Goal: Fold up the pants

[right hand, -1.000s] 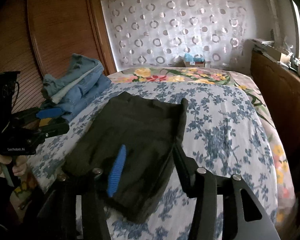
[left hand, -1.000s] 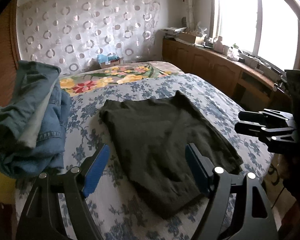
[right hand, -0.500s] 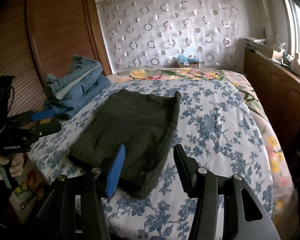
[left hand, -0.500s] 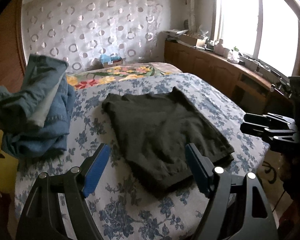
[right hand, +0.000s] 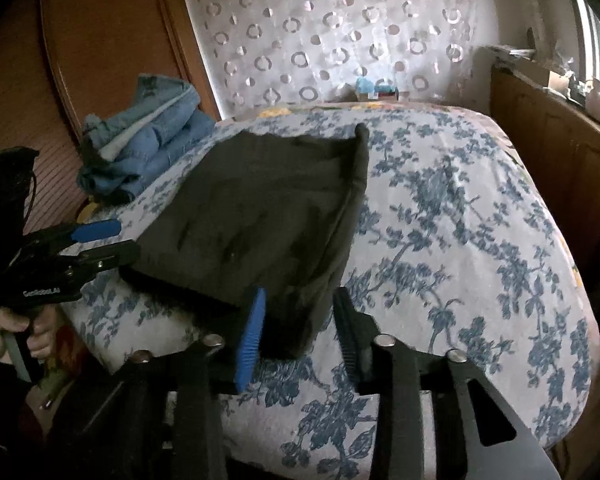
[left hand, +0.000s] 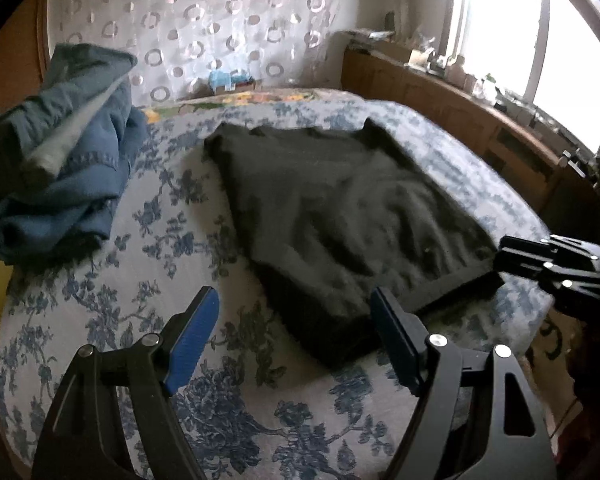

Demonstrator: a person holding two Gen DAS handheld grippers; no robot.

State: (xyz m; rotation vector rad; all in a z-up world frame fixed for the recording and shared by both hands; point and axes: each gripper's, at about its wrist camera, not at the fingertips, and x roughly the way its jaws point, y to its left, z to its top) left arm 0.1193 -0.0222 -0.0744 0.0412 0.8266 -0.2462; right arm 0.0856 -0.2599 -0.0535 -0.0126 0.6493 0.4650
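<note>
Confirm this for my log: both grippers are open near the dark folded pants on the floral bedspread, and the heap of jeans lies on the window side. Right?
Not quite. The heap of jeans lies on the wooden wardrobe side, opposite the window, as both wrist views show. The rest holds.

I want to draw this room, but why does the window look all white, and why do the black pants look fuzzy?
Left wrist view: the window is blown out by daylight, so nothing outside shows; the dark pants are smeared by motion blur. Right wrist view: the pants are blurred too, and the fisheye lens bends the bed edge into a curve; the corners go dark.
</note>
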